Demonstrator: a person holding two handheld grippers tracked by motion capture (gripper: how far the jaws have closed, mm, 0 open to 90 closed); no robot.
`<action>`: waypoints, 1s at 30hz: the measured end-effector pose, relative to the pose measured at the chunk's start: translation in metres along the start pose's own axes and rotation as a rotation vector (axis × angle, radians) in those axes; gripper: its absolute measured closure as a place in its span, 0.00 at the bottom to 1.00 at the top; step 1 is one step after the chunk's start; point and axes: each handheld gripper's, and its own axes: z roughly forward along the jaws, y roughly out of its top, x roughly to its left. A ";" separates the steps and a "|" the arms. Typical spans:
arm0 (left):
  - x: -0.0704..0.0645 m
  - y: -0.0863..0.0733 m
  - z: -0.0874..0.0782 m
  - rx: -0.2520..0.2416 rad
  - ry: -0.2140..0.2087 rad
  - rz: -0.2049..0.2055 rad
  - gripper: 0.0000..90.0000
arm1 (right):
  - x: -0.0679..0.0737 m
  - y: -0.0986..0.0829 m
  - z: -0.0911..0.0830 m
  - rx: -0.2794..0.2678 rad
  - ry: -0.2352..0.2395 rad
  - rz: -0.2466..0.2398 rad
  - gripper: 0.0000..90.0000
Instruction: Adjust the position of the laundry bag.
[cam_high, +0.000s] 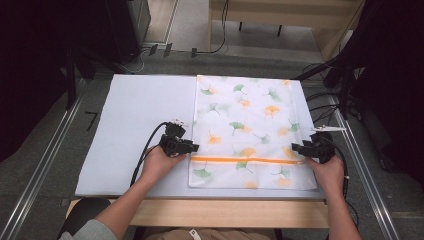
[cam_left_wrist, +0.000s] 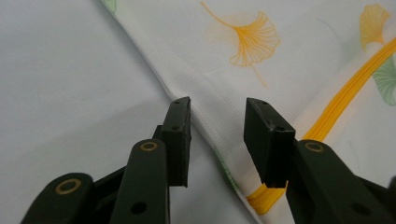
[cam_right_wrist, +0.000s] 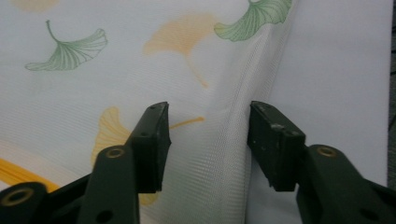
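Where no writing shows, ginkgo-print mesh bag (cam_high: 245, 125) between gaping left tongs (cam_high: 194, 148) and right tongs (cam_high: 296, 148).

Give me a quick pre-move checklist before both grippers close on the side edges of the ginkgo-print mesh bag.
1. Left gripper jaws open: ok.
2. Left jaws straddle the mesh bag edge: ok, edge runs between them.
3. Right gripper jaws open: ok.
4. Right jaws straddle the bag's other side edge: ok.
5. Orange zipper outside the left jaws: cannot tell; its end lies right at one jaw.
6. Bag flat on the white table cover: ok.
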 end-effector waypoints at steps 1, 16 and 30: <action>0.000 0.000 0.000 0.000 0.000 0.000 0.73 | 0.001 0.000 0.000 0.001 0.002 0.000 0.61; 0.003 0.001 0.004 0.001 0.002 -0.001 1.00 | 0.008 0.004 0.002 0.024 -0.070 0.038 0.99; 0.010 0.005 -0.007 0.020 -0.028 0.001 1.00 | 0.009 0.006 -0.001 0.029 -0.018 0.045 1.00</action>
